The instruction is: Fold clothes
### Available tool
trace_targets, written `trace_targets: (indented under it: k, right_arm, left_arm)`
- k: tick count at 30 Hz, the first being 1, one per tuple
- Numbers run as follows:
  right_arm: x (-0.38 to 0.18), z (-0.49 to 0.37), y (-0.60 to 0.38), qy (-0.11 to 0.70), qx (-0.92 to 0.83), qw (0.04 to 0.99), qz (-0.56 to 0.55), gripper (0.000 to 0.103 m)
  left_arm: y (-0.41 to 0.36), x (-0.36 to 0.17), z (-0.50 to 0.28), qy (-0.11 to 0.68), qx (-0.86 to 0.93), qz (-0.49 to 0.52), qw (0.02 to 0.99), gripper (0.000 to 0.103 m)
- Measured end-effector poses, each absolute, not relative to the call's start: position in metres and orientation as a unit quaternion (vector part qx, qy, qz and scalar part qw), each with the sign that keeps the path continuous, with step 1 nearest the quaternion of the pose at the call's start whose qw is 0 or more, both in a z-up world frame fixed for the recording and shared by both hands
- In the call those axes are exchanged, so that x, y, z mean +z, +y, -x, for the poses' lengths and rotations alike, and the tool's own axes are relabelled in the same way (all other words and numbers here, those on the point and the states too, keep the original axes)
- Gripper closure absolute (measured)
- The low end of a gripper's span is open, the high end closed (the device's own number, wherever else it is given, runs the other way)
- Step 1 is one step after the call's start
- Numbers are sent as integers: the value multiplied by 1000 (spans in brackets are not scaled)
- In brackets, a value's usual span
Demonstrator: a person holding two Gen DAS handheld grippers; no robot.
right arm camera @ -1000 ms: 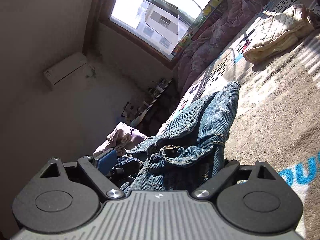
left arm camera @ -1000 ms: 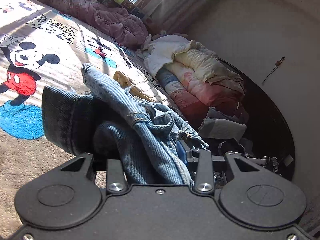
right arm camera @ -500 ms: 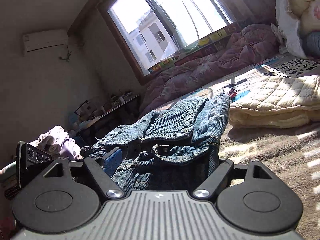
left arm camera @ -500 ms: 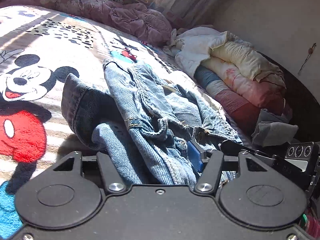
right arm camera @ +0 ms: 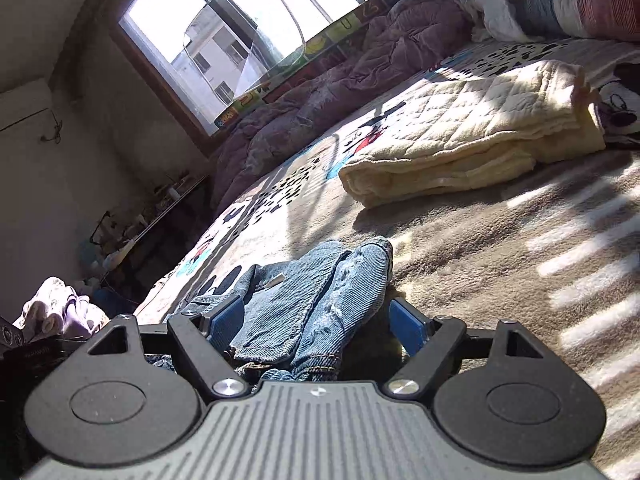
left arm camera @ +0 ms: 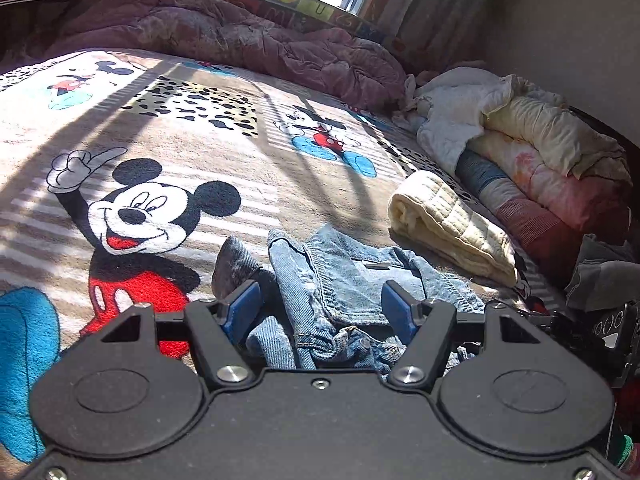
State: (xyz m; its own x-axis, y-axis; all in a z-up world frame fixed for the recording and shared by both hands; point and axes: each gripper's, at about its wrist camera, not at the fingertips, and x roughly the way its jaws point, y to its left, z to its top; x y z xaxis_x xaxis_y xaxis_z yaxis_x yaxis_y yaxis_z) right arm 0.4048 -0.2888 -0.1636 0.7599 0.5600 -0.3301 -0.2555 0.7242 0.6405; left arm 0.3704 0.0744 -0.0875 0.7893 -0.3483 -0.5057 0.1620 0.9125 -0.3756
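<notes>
Left gripper (left arm camera: pixel 320 312): my fingers stand spread wide, blue pads (left arm camera: pixel 243 309) apart at lower centre of the left wrist view; the denim lies between them, and I cannot make out either pad pressing it.
Right gripper (right arm camera: pixel 316 320): my fingers are likewise apart, one blue pad at lower left of centre and one at lower right, cloth bunched in the gap without being pinched.
Jeans (left arm camera: pixel 340 280): a rumpled blue denim heap resting on the blanket, low in the middle of the left wrist view; in the right wrist view the same jeans (right arm camera: pixel 320 280) show as two frayed folds lying side by side, running up from my fingers.
Mickey blanket (left arm camera: pixel 180 152): covers the bed, a large mouse face at left of centre, sun stripes across it.
Cream quilted throw (left arm camera: pixel 448 220): folded, lying on the blanket to the right of the jeans, near but apart from them; in the right wrist view it sits at upper right (right arm camera: pixel 472 136).
Purple duvet (left arm camera: pixel 240 36): crumpled along the top of the frame under the window (right arm camera: pixel 224 28).
Bedding pile (left arm camera: pixel 540 160): stacked quilts and a white cloth at right edge of the left wrist view.
</notes>
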Motion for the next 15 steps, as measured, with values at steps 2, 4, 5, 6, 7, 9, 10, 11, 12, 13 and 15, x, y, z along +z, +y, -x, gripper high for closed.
trace_targets:
  k: [2, 4, 5, 6, 7, 9, 10, 11, 12, 13, 15]
  right_arm:
    - [-169, -413, -289, 272, 242, 882, -300, 25]
    - [-170, -417, -282, 277, 247, 884, -284, 29]
    - [-170, -418, -277, 280, 249, 886, -272, 31]
    - [-169, -417, -275, 279, 251, 889, -264, 36]
    - [-168, -416, -272, 277, 253, 891, -257, 37]
    - [-166, -413, -269, 270, 256, 895, -247, 43]
    - [-164, -411, -269, 264, 257, 897, -245, 47]
    - [-161, -409, -269, 256, 259, 899, -244, 55]
    - [-160, -407, -270, 250, 261, 901, -242, 62]
    - [-158, -405, -270, 243, 262, 902, -240, 65]
    - [-151, -398, -270, 222, 282, 903, -235, 71]
  left_arm:
    - [67, -93, -377, 301, -138, 154, 931, 39]
    - [59, -103, -381, 310, -132, 137, 931, 48]
    - [57, -107, -382, 309, -130, 131, 933, 56]
    - [55, -110, -382, 308, -124, 126, 935, 58]
    - [54, -113, -382, 305, -120, 118, 937, 71]
    - [51, -113, -379, 292, -123, 99, 943, 83]
    - [51, -110, -376, 284, -133, 93, 945, 89]
    - [52, -108, -373, 276, -142, 88, 946, 95]
    - [52, -105, -370, 268, -152, 83, 948, 97]
    - [53, -103, -367, 261, -162, 81, 948, 97]
    - [57, -100, -359, 254, -178, 84, 947, 98]
